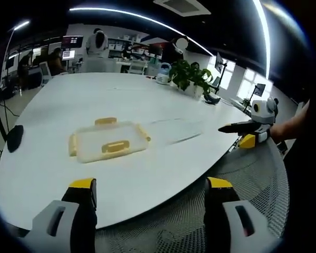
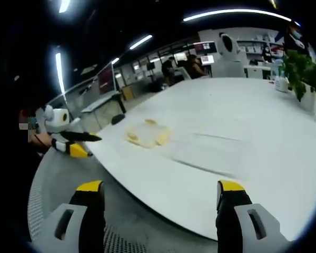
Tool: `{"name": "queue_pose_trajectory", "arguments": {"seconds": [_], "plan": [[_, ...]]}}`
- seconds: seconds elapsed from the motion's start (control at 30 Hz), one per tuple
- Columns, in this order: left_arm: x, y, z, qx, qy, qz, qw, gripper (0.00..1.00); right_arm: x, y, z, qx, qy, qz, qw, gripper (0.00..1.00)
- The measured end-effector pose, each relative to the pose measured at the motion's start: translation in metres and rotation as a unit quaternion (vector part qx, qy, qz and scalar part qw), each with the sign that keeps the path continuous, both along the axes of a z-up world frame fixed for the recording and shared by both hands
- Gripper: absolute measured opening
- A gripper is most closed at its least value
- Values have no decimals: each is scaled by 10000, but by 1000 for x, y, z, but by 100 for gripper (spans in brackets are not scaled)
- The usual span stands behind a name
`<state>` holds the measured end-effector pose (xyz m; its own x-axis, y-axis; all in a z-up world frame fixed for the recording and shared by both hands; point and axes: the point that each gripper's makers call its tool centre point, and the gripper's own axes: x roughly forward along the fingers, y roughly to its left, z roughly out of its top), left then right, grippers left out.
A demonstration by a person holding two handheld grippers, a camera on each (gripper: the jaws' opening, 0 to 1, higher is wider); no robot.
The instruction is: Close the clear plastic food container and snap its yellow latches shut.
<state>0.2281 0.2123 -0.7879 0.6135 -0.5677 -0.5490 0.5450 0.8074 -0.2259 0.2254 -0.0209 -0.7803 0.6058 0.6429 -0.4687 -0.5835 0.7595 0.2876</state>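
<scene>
Well, the big white counter (image 1: 147, 105) takes up most of the room, a wide rounded slab with an office of desks and monitors behind it. A grey mesh chair back (image 1: 253, 179) sits against its near edge, just under where the person stands. At the far side of the counter stands a leafy potted plant (image 1: 191, 78), with a pale kettle (image 1: 163, 74) just beside it. Out on the white surface, well away from both hands, lies the clear plastic food container (image 1: 108, 140), flat and low, its lid on top and its yellow latches (image 1: 116, 147) showing along the edges; whether they are snapped down I cannot tell from here. In the right gripper view the same container (image 2: 147, 134) is a small pale patch far off across the counter. The left tongs (image 1: 150, 184) hang off the counter's near edge with jaws spread wide and nothing between them. The right tongs (image 2: 160, 187) are likewise wide apart and empty, held off the counter's rim. Each shows in the other's view as a white and yellow tool with dark jaws held out over the counter's edge.
</scene>
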Motion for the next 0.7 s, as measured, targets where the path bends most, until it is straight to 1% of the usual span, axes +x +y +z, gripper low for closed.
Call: {"name": "queue_pose_trajectory", "arguments": {"seconds": [0.07, 0.1, 0.13, 0.2, 0.27, 0.4, 0.57, 0.7], "plan": [[2, 0, 3, -11, -117, -17, 9999, 83, 0, -1, 0, -76, -23, 43, 10000, 88], [2, 0, 3, -8, -79, -24, 10000, 84, 1, 0, 1, -161, -121, 83, 9998, 87], [1, 0, 2, 6, -37, -10, 10000, 85, 1, 1, 4, -102, -182, 58, 9998, 86], [1, 0, 3, -41, -66, 14, 10000, 85, 1, -1, 3, -75, -134, 15, 9999, 86], [1, 0, 4, -49, -40, -1, 10000, 85, 3, -1, 6, -54, -206, -18, 9998, 86], [2, 0, 5, -65, -52, -54, 10000, 85, 5, -1, 10, -54, -295, -48, 9995, 85], [3, 1, 5, -122, 13, -49, 9999, 85, 7, -3, 10, -45, -319, -78, 9994, 85], [2, -1, 6, -115, -7, -88, 9999, 84, 14, -1, 19, 9, -418, -94, 9991, 85]]}}
